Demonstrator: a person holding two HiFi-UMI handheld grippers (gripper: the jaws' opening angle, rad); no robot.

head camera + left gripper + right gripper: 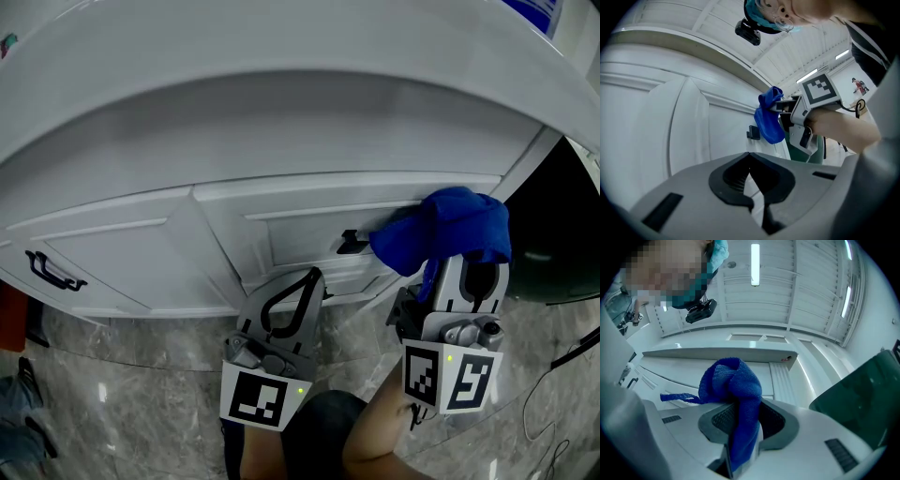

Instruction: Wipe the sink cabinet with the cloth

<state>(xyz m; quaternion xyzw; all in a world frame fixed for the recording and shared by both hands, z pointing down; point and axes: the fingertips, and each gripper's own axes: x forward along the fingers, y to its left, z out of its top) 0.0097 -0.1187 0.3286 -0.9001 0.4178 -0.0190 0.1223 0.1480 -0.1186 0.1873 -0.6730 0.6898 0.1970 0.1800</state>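
The white sink cabinet (309,234) fills the head view, its doors carrying black handles. My right gripper (466,255) is shut on a bunched blue cloth (445,230), which rests against the right door panel next to a black handle (352,243). In the right gripper view the cloth (736,394) hangs clamped between the jaws. My left gripper (298,286) is shut and holds nothing, low in front of the middle door. From the left gripper view, the cloth (768,119) and the right gripper (785,112) appear beside the cabinet front (670,122).
A second black handle (52,272) sits on the left drawer. Grey marble floor (141,394) lies below the cabinet. A dark green bin (553,244) stands to the right of the cabinet. The countertop edge (281,56) overhangs above.
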